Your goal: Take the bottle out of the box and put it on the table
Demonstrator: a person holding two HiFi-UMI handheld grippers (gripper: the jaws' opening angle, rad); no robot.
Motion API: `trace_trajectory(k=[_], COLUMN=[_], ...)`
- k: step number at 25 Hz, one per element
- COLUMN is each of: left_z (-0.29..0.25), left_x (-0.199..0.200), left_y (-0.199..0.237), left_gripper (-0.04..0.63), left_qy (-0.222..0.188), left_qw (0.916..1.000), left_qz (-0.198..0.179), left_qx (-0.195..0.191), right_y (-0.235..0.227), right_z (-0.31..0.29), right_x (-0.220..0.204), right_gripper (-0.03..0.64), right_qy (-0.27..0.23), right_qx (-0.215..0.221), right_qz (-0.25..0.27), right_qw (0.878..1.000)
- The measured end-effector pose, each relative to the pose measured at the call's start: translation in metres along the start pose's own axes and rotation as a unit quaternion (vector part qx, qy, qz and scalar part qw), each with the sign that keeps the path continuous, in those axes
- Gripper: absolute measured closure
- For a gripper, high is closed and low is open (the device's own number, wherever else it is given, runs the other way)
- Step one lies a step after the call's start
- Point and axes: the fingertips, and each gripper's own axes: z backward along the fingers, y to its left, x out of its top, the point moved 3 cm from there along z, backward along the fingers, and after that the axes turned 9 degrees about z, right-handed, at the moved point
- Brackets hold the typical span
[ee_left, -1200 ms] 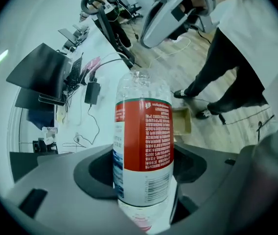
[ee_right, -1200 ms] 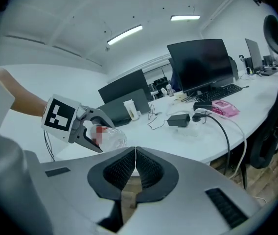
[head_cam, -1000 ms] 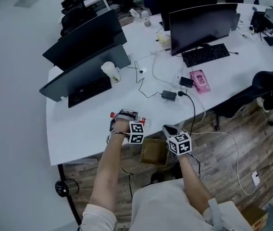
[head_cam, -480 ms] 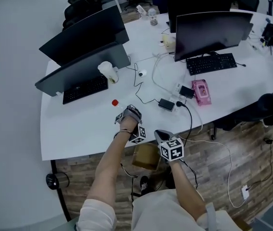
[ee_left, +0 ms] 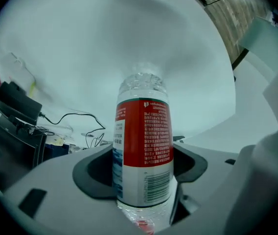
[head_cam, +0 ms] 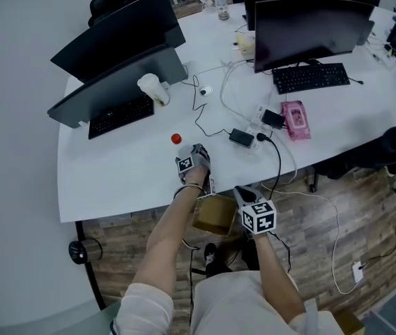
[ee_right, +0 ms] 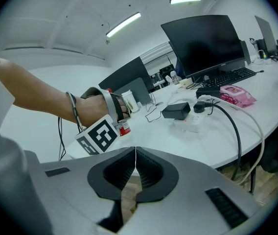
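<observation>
A clear plastic bottle (ee_left: 144,141) with a red label stands between the jaws of my left gripper (ee_left: 143,165), whose pads press on its sides. In the head view its red cap (head_cam: 176,139) shows just beyond the left gripper (head_cam: 184,149), over the white table (head_cam: 114,180) near the front edge. The right gripper view shows the bottle (ee_right: 124,128) below the person's left hand. My right gripper (ee_right: 135,168) is shut and empty. It hangs off the table edge beside the open cardboard box (head_cam: 215,215), and its marker cube (head_cam: 259,217) is in the head view.
Two monitors (head_cam: 114,68) with keyboards (head_cam: 121,115), a paper cup (head_cam: 153,89), a black adapter (head_cam: 242,137) with cables and a pink pack (head_cam: 295,119) lie farther back on the table. Wooden floor (head_cam: 337,229) and trailing cords lie to the right.
The left hand has carried the bottle farther onto the table and rolled, so the bottle went from lying crosswise to cap pointing away. The right gripper has sunk a little beside the box.
</observation>
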Motion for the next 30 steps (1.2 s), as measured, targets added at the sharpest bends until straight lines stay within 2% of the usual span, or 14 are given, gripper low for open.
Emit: trace_trajectory(k=[4, 8, 12, 19, 24, 30], left_z=[0.014, 0.024, 0.013, 0.020, 0.031, 0.061], left_x=[0.008, 0.014, 0.021, 0.022, 0.018, 0.007], left_y=[-0.008, -0.012, -0.015, -0.016, -0.017, -0.020], left_gripper=[0.265, 0.264, 0.258, 0.252, 0.252, 0.252], left_qy=[0.003, -0.005, 0.009, -0.015, -0.013, -0.032], left_qw=[0.9994, 0.9991, 0.9989, 0.9980, 0.9983, 0.9968], left_qz=[0.026, 0.036, 0.040, 0.061, 0.053, 0.055], left_qx=[-0.024, -0.023, -0.021, -0.004, 0.022, 0.048], right_y=[0.006, 0.017, 0.023, 0.031, 0.046, 0.069], right_z=[0.007, 0.014, 0.020, 0.027, 0.033, 0.045], right_x=[-0.005, -0.006, -0.010, -0.008, 0.002, 0.006], right_gripper=[0.577, 0.576, 0.577, 0.575, 0.575, 0.575], right_qy=[-0.006, -0.008, -0.008, -0.010, -0.021, -0.035], right_qx=[-0.004, -0.003, -0.006, -0.017, -0.027, -0.041], right_qz=[-0.003, 0.004, 0.011, 0.021, 0.028, 0.023], right_qw=[1.000, 1.000, 1.000, 1.000, 0.999, 0.998])
